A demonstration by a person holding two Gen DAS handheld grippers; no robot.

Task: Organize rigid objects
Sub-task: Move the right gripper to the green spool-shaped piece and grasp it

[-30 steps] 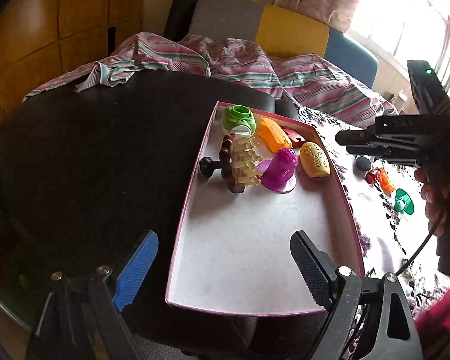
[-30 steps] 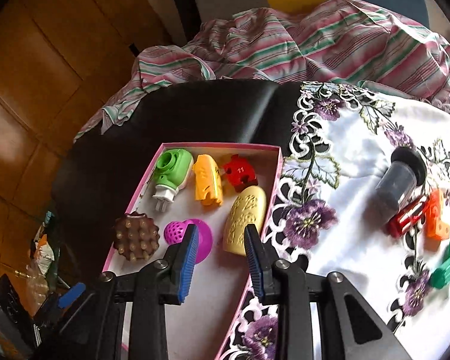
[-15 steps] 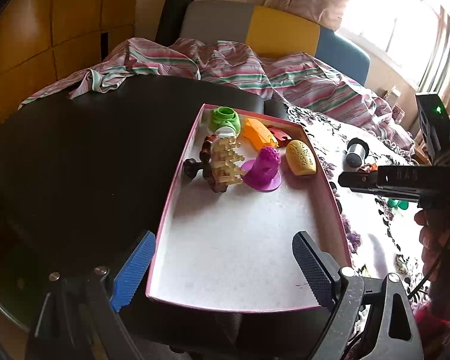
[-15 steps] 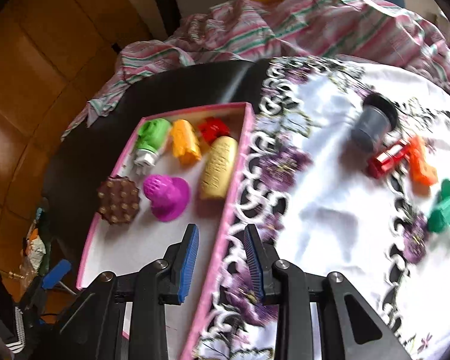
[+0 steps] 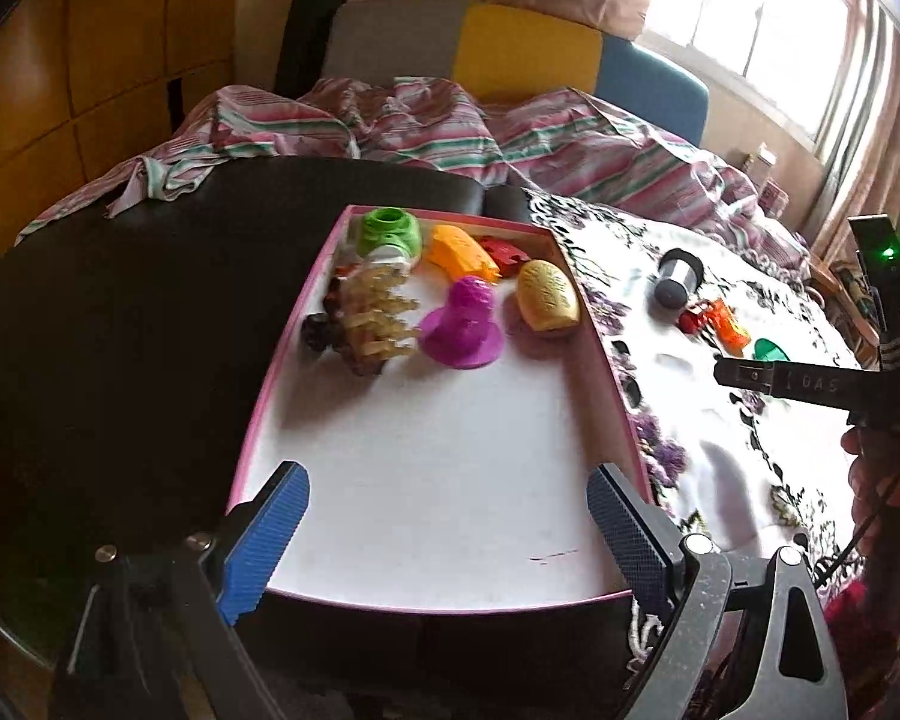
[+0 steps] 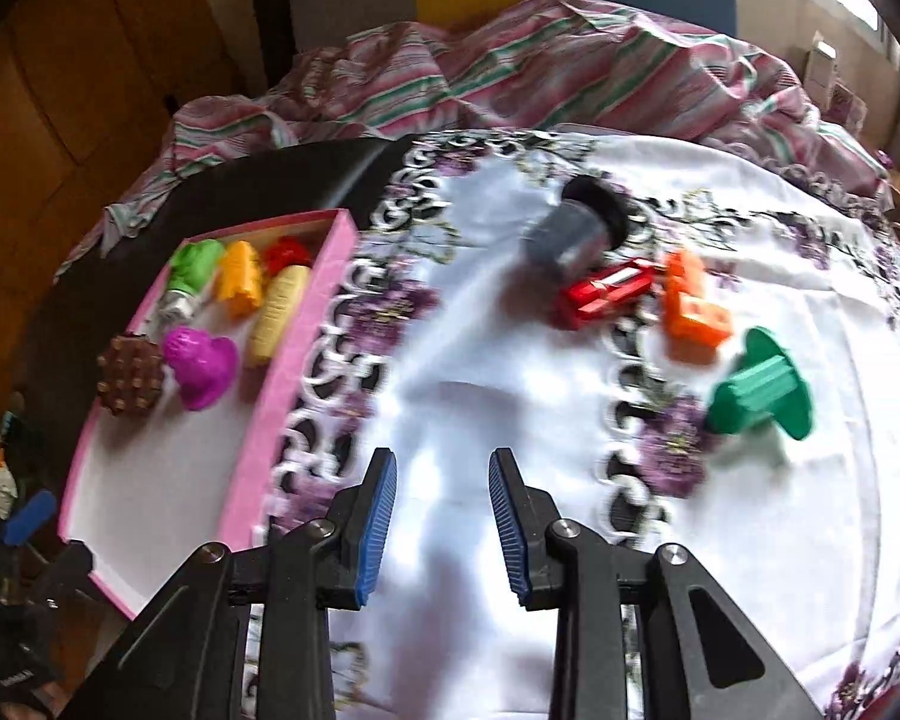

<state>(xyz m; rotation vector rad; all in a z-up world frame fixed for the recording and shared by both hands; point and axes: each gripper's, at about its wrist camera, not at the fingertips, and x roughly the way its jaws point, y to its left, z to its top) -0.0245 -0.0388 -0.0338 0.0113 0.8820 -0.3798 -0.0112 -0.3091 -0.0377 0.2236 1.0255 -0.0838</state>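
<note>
A pink-rimmed white tray (image 5: pixel 438 480) (image 6: pixel 282 384) holds several toys at its far end: a green piece (image 5: pixel 390 232), an orange piece (image 5: pixel 459 252), a red piece (image 5: pixel 507 253), a yellow oval (image 5: pixel 547 295), a purple cone (image 5: pixel 463 324) and a brown spiky piece (image 5: pixel 366 324). On the white cloth lie a grey cylinder (image 6: pixel 576 231), a red piece (image 6: pixel 606 291), an orange block (image 6: pixel 693 309) and a green flanged piece (image 6: pixel 759 387). My left gripper (image 5: pixel 447 534) is open and empty at the tray's near edge. My right gripper (image 6: pixel 442 528) is open and empty over the cloth.
The tray sits on a dark round table (image 5: pixel 120 324), beside a white cloth with purple flowers (image 6: pixel 510 420). A striped blanket (image 5: pixel 438 132) and a chair with a yellow and blue back (image 5: pixel 528 54) lie behind. A wooden wall (image 5: pixel 60 60) is at left.
My right gripper has swung right, from over the tray to over the cloth, and its jaws have widened. My left gripper has shifted slightly so the tray looks more centred.
</note>
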